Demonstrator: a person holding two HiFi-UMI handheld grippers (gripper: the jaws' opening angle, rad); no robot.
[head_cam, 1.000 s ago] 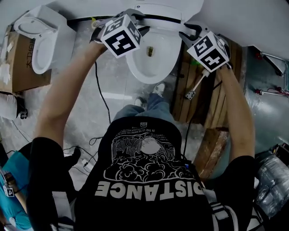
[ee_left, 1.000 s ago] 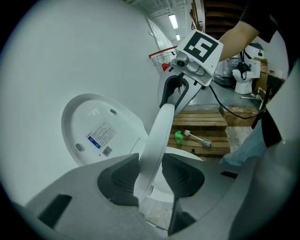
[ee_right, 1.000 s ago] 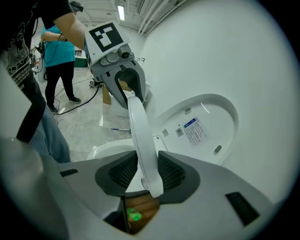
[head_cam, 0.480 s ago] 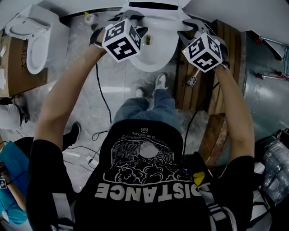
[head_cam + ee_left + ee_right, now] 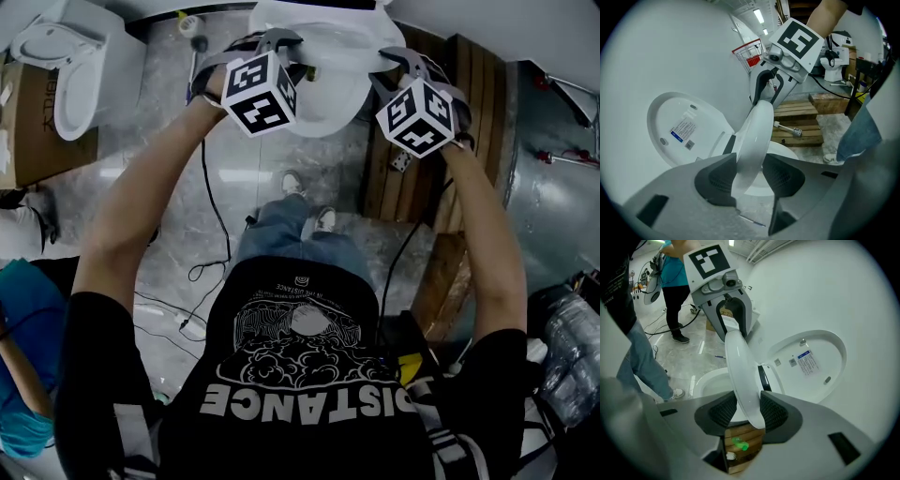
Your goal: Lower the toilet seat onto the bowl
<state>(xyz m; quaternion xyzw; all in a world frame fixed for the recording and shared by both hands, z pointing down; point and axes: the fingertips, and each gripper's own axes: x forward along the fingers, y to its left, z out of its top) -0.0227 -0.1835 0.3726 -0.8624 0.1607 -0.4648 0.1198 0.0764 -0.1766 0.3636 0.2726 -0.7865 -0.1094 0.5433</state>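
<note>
Your left tool (image 5: 750, 176) is closed partway onto the toilet seat (image 5: 757, 126), with its pads against both faces of the rim on the left side of the bowl (image 5: 785, 151). Your right tool (image 5: 749, 411) pinches the opposite rim the same way. Its jaws have just eased open slightly, yet the seat between them looks to touch both pads.

The seat stands tilted above the bowl, roughly midway between the raised lid (image 5: 679, 124) behind the bowl and the bowl's rim. Its long axis runs from the bowl's back up toward you. I judge the coming move goes down and forward over the bowl, with both hands equally near.

In the head view the marker cubes (image 5: 262, 94) cover the seat and the bowl's back is cut off. The gap remaining above the bowl is hard to gauge.
</note>
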